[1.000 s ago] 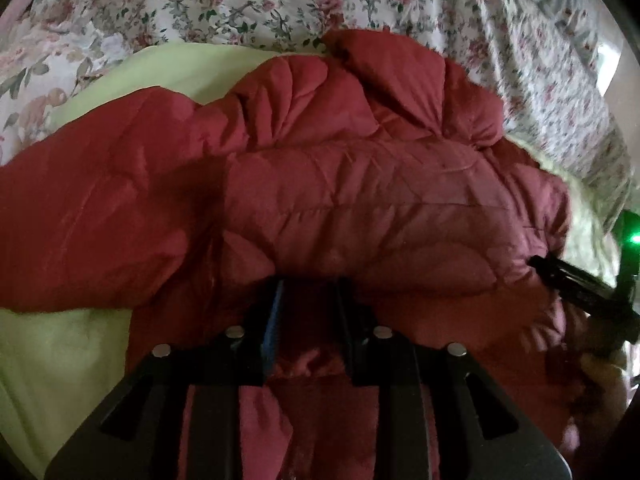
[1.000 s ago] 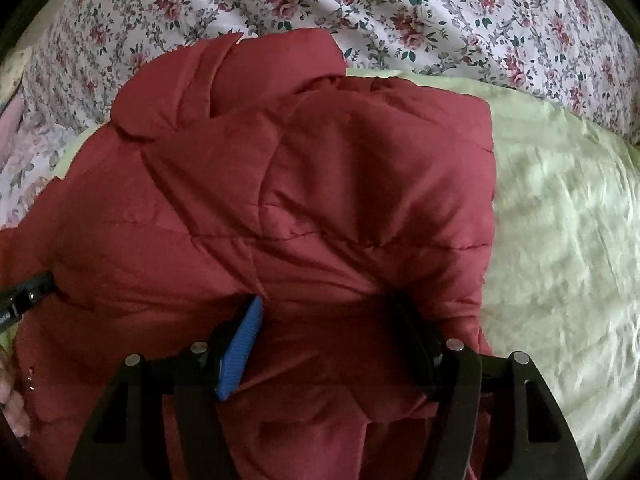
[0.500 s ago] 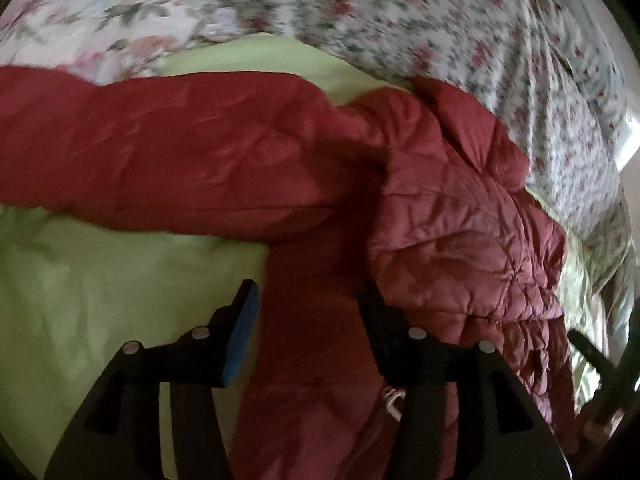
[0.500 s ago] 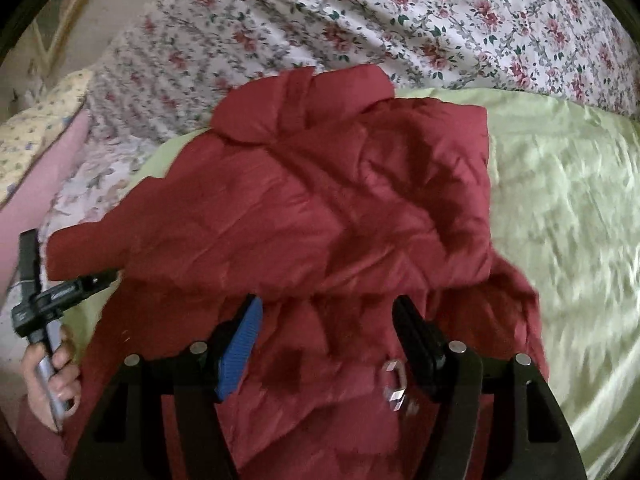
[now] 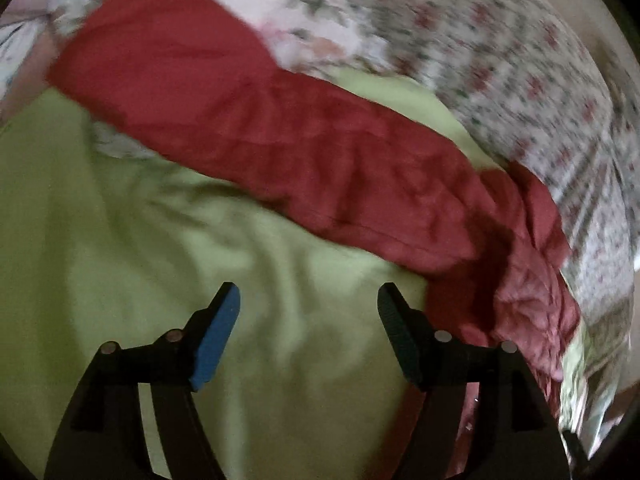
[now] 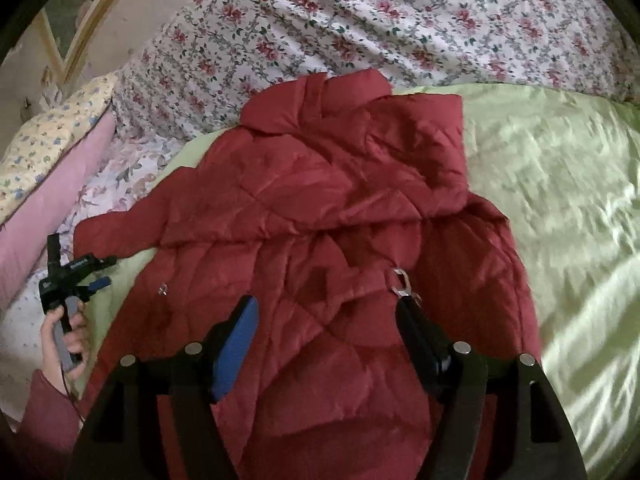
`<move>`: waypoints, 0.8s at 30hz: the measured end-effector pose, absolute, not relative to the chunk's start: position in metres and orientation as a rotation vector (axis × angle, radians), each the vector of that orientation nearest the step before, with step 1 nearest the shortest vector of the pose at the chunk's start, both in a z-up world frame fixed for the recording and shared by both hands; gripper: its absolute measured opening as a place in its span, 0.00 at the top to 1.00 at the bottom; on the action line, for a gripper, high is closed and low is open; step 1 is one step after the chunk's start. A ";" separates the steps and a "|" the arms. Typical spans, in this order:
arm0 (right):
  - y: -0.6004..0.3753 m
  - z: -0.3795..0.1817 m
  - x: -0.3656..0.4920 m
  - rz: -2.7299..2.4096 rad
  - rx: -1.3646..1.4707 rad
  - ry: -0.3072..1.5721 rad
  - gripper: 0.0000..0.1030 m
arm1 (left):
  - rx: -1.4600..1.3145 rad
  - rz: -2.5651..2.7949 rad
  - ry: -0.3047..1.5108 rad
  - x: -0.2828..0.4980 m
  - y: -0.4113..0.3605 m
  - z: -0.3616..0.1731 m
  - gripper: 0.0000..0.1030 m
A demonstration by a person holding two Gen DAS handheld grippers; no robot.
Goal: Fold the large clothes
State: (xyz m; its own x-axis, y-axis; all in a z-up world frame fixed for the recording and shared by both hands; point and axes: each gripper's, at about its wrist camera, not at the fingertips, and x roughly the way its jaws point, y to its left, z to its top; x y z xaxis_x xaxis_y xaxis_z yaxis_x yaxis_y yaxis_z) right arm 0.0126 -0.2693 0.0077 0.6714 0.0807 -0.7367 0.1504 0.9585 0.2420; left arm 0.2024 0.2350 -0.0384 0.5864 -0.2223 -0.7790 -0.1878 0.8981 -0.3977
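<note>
Red quilted jacket (image 6: pixel 320 216): spread on green sheet (image 6: pixel 560 208) atop floral bedding (image 6: pixel 360 28), right side apparently folded inward, left sleeve (image 5: pixel 248 120) stretched outward, likely awaiting its fold. Left gripper (image 5: pixel 308 320): jaws spread, empty, above bare sheet just short of the sleeve. Right gripper (image 6: pixel 326 336): jaws spread, nothing pinched, over jacket's lower part near metal clasp (image 6: pixel 401 282).

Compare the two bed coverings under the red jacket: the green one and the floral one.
The green sheet is plain and shiny; the floral quilt is white with red roses and leaves. The green sheet lies directly under most of the red jacket, while the floral quilt bunches up beyond the jacket's collar. The green sheet looks flatter, the floral quilt puffier. Both are wrinkled fabric.
</note>
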 end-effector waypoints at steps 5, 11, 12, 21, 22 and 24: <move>-0.272 0.005 0.001 -0.054 0.314 0.841 0.29 | -0.530 0.098 0.894 0.205 0.278 -0.041 0.31; -0.269 0.004 0.000 -0.058 0.316 0.847 0.29 | -0.633 0.179 0.833 0.223 0.324 -0.045 0.31; -0.268 0.004 -0.001 -0.056 0.314 0.847 0.29 | -0.640 0.179 0.820 0.228 0.330 -0.045 0.31; -0.263 -0.001 0.003 -0.045 0.320 0.870 0.29 | -0.678 0.126 0.781 0.259 0.357 -0.043 0.81; -0.262 -0.001 0.003 -0.045 0.318 0.870 0.29 | -0.675 0.108 0.769 0.256 0.355 -0.039 0.86; -0.260 0.000 0.004 -0.045 0.310 0.868 0.29 | -0.636 0.090 0.744 0.253 0.345 -0.027 0.88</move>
